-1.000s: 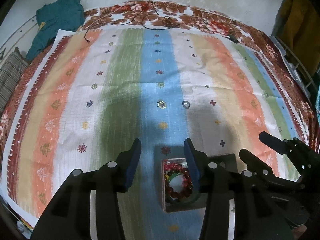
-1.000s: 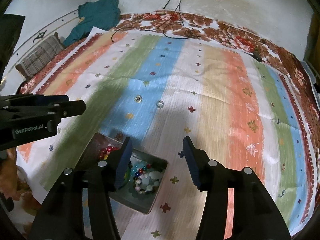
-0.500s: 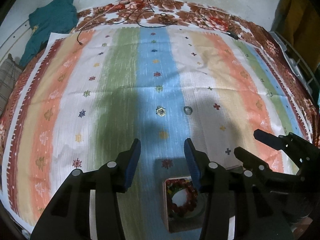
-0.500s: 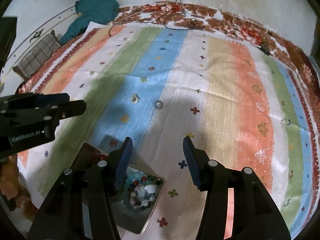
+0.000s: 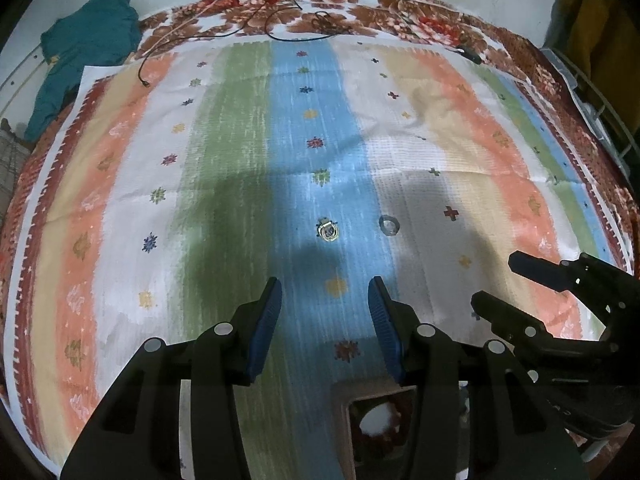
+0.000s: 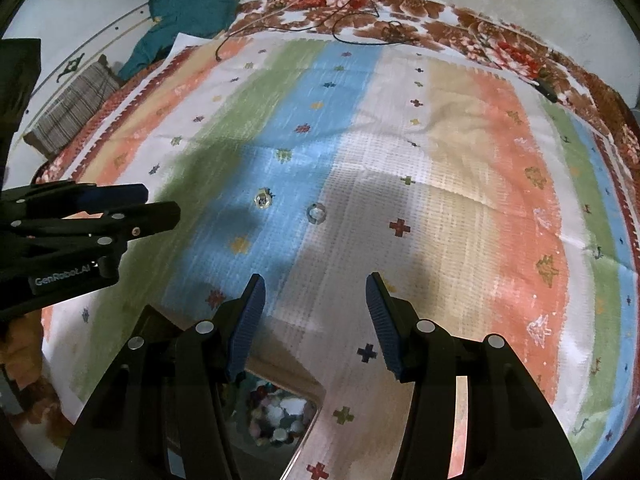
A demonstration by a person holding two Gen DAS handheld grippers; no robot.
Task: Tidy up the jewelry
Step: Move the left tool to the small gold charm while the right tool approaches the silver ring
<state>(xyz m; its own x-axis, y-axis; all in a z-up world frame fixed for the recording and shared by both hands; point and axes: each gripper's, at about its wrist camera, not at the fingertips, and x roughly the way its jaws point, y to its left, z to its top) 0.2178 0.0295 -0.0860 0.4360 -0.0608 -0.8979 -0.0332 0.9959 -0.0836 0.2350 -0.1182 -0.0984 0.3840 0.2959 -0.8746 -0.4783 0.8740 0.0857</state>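
Note:
Two rings lie on the striped cloth: a gold ring with a stone (image 5: 328, 232) (image 6: 262, 200) on the blue stripe and a plain silver ring (image 5: 389, 225) (image 6: 317, 213) just right of it. A metal box (image 5: 372, 426) (image 6: 280, 412) with bead bracelets sits at the near edge, partly hidden under the fingers. My left gripper (image 5: 325, 310) is open and empty, above the cloth short of the gold ring. My right gripper (image 6: 316, 312) is open and empty, short of the silver ring. Each gripper shows in the other's view (image 5: 512, 284) (image 6: 160, 204).
The striped cloth (image 5: 224, 160) covers a floral bedspread (image 5: 400, 4). A teal garment (image 5: 80, 48) lies at the far left, black cables (image 5: 280, 28) at the far edge, a checked cushion (image 6: 68, 116) at the left.
Both grippers have moved forward over the cloth toward the two rings. The box has slid down to the bottom of both views. Both stay open.

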